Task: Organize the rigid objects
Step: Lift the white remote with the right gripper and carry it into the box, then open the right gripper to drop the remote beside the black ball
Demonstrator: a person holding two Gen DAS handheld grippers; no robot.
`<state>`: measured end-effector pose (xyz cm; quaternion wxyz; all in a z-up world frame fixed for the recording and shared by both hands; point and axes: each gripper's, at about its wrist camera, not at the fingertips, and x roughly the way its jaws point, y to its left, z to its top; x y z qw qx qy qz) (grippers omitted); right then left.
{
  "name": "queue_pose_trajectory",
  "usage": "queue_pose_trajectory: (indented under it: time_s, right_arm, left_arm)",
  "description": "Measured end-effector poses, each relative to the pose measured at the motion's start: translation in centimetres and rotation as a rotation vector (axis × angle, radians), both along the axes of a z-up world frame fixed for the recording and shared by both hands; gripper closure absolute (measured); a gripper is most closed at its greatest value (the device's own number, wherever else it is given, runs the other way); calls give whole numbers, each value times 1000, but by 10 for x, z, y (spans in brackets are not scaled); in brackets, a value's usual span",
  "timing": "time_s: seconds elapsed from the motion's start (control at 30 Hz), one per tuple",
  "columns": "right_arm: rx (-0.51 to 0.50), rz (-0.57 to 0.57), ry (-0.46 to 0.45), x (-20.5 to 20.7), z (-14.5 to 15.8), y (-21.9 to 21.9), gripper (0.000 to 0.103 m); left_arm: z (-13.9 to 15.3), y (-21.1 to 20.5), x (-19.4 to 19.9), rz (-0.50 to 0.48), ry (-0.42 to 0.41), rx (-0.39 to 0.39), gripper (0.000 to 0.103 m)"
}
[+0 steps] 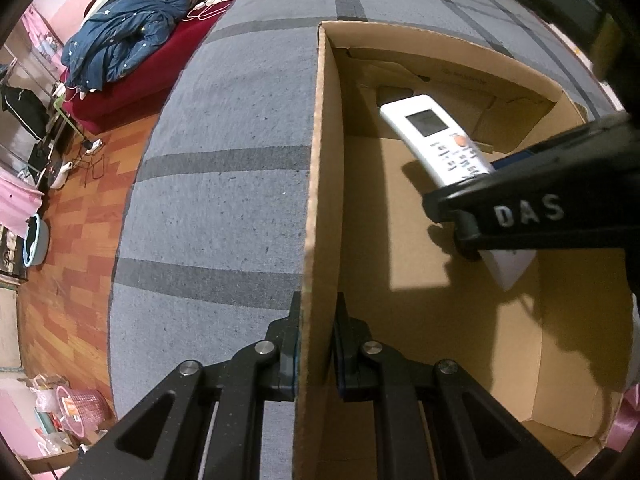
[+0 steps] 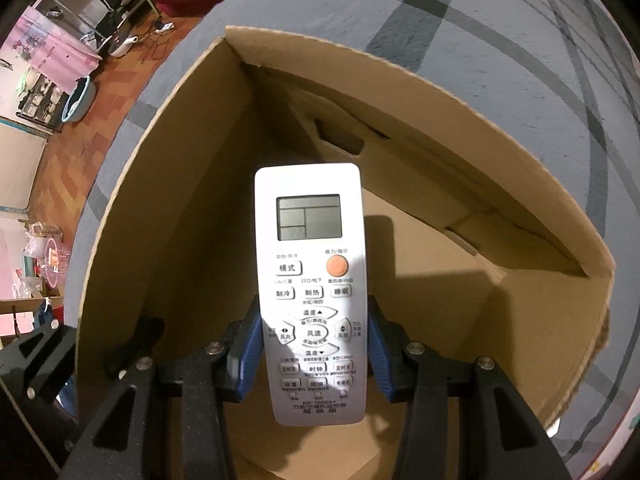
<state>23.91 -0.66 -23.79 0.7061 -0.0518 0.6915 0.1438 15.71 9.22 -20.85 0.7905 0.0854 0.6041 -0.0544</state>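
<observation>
Grey carpet (image 1: 224, 184) with darker stripes covered the middle of the left wrist view, while red-brown wood flooring (image 1: 68, 220) ran down the left edge and a dark red sofa (image 1: 132, 80) with a blue quilt (image 1: 124, 40) sat at the upper left. A pink basket (image 1: 78, 404) stood at the lower left. At the bottom centre the left gripper (image 1: 318, 344) pinched the upright wall of the cardboard box (image 1: 320, 200), one finger outside and one inside, both pressed against the cardboard. Further right, inside the box, the white remote control (image 1: 436, 140) hung tilted above the box floor, its lower end caught in the right gripper (image 1: 472, 216), which entered from the right edge.

From the right wrist view, a blue basin (image 2: 80, 98) lay at the upper left on the wood floor. In the centre the remote control (image 2: 312, 280) faced the camera, screen up, clamped on both long sides by the blue pads (image 2: 250, 352) of the right gripper (image 2: 314, 350), over the open box (image 2: 460, 152).
</observation>
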Motion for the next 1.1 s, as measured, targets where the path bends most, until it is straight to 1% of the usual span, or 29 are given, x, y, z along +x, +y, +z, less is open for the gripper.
queue_pose_trajectory:
  time_s: [0.07,0.23,0.33,0.37,0.43,0.57,0.73,1.1]
  right_arm:
    - [-4,6,6,0,-4,-1,53]
    - [-8,3,23,4,-16,-2,53]
    - [-11,1,25,5,-18,-3,54]
    - [-12,1,26,8,-19,5,54]
    - [-17,2,29,10,-20,9,54]
    - [-18,-6,35,9,-22,10,53]
    - [-11,-12,15,8,-9,11,50]
    - [-4,-22,-48,-4,24,8,50]
  left_arm:
    - [1,0,1,4,4,-9,91]
    - [2,0,0,2,1,-3,91]
    - [2,-1,1,2,4,-4,91]
    - [2,-1,1,2,5,-3,91]
    - [2,-1,2,5,6,-3,91]
    - [2,-1,3,16,9,-6,91]
    - [0,-1,3,13,12,1,91]
    - [1,-3,1,3,5,11,91]
